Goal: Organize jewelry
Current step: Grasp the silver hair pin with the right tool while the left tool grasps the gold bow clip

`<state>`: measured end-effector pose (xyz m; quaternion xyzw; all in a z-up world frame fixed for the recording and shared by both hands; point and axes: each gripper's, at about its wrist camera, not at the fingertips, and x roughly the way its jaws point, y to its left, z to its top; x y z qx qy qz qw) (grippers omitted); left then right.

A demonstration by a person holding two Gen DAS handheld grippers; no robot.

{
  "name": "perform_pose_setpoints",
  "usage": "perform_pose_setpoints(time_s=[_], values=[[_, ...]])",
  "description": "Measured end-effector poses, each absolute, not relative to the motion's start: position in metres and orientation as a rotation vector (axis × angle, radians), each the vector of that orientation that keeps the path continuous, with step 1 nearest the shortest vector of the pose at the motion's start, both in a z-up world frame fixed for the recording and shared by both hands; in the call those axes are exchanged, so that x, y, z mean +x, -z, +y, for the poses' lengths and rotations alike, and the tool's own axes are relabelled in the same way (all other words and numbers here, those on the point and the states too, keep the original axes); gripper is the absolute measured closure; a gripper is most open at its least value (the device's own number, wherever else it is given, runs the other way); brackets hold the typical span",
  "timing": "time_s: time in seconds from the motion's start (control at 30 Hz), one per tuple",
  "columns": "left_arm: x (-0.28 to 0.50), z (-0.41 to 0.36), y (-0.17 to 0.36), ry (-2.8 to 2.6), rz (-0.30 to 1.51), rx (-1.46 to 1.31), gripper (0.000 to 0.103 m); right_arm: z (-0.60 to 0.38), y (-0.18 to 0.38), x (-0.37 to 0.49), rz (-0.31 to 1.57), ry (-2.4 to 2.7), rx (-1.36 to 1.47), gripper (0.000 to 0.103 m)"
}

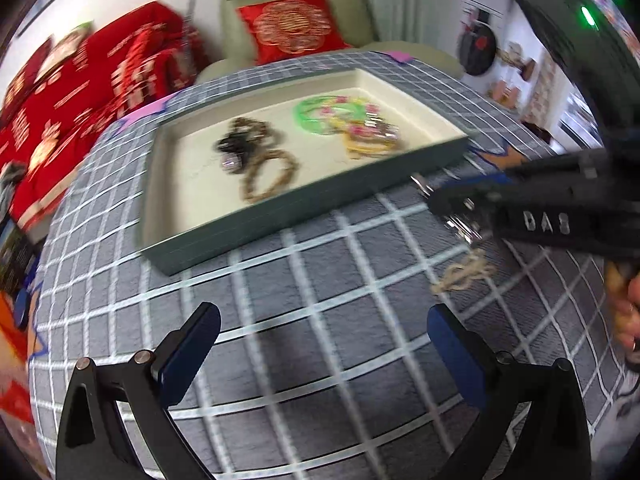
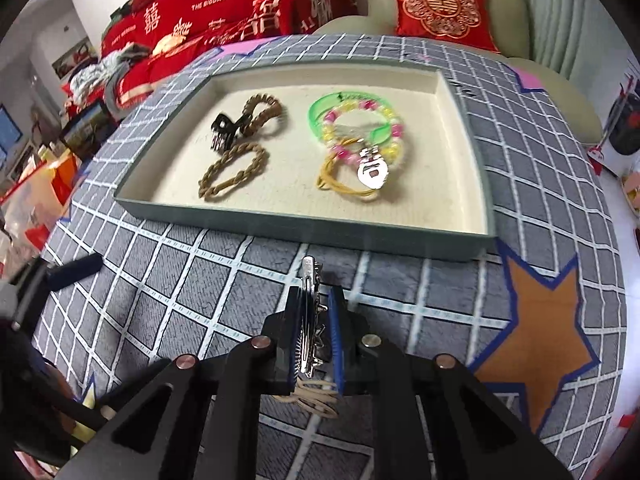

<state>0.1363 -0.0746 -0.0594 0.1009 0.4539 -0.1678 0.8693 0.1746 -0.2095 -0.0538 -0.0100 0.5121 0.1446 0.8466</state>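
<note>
A grey-green tray (image 2: 304, 232) with a cream lining lies on the checked cloth. It holds two brown twisted hair ties (image 2: 236, 172), a black claw clip (image 2: 222, 128), a green bangle (image 2: 320, 108), a pink and yellow bead bracelet (image 2: 384, 120), a yellow hair tie (image 2: 344, 184) and a silver charm (image 2: 372, 172). My right gripper (image 2: 316, 296) is shut on a silver hair clip (image 2: 310, 280), just in front of the tray's near wall. A beige hair tie (image 2: 316, 398) lies on the cloth under it. My left gripper (image 1: 324, 316) stands open over bare cloth, with nothing between its fingers.
In the left wrist view the right gripper (image 1: 436, 200) reaches in from the right, with the beige tie (image 1: 464, 274) below it. An orange star (image 2: 536, 344) is printed on the cloth at right. A beige armchair with a red cushion (image 2: 440, 8) stands behind the table.
</note>
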Motion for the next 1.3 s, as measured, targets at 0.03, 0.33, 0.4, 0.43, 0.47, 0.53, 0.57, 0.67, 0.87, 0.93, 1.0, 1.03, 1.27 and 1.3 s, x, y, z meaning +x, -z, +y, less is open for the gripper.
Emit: perform_pose_setpoints(time_s=[0.03,0.33,0.4,0.43,0.47,0.53,0.57,0.67,0.87,0.93,1.0,1.03,1.27,1.3], values=[[0.136,-0.080,0.060,0.373,0.953,0.223,0.000,-0.213,0.052,0.174,1.076,-0.302,-0.017,0.089],[0.138,-0.133,0.064,0.543,0.936,0.354,0.005,-0.253,0.039,0.172,1.061,-0.265,0.080,0.089],[0.141,-0.140,0.067,0.571,0.961,0.376,0.015,-0.262,0.039,0.171,1.059,-0.254,0.103,0.089],[0.142,-0.143,0.067,0.584,0.965,0.377,0.018,-0.266,0.038,0.171,1.058,-0.249,0.112,0.089],[0.142,-0.145,0.066,0.608,0.965,0.370,0.025,-0.271,0.038,0.171,1.058,-0.243,0.122,0.089],[0.142,-0.150,0.065,0.641,0.974,0.370,0.035,-0.277,0.037,0.170,1.056,-0.236,0.137,0.089],[0.141,-0.151,0.065,0.652,0.974,0.378,0.039,-0.279,0.036,0.170,1.055,-0.235,0.143,0.089],[0.138,-0.155,0.064,0.695,0.986,0.385,0.057,-0.284,0.035,0.169,1.052,-0.228,0.161,0.089],[0.131,-0.156,0.063,0.713,0.997,0.390,0.074,-0.283,0.034,0.166,1.052,-0.239,0.181,0.089],[0.130,-0.151,0.063,0.701,1.002,0.355,0.074,-0.281,0.033,0.163,1.052,-0.247,0.179,0.089],[0.131,-0.144,0.063,0.683,1.011,0.309,0.074,-0.277,0.032,0.162,1.051,-0.256,0.178,0.089],[0.132,-0.141,0.063,0.674,1.015,0.286,0.074,-0.276,0.033,0.161,1.051,-0.260,0.177,0.089],[0.129,-0.120,0.062,0.599,1.011,0.244,0.074,-0.267,0.033,0.156,1.056,-0.284,0.182,0.089],[0.129,-0.117,0.062,0.585,1.005,0.246,0.074,-0.266,0.033,0.155,1.057,-0.286,0.183,0.089]])
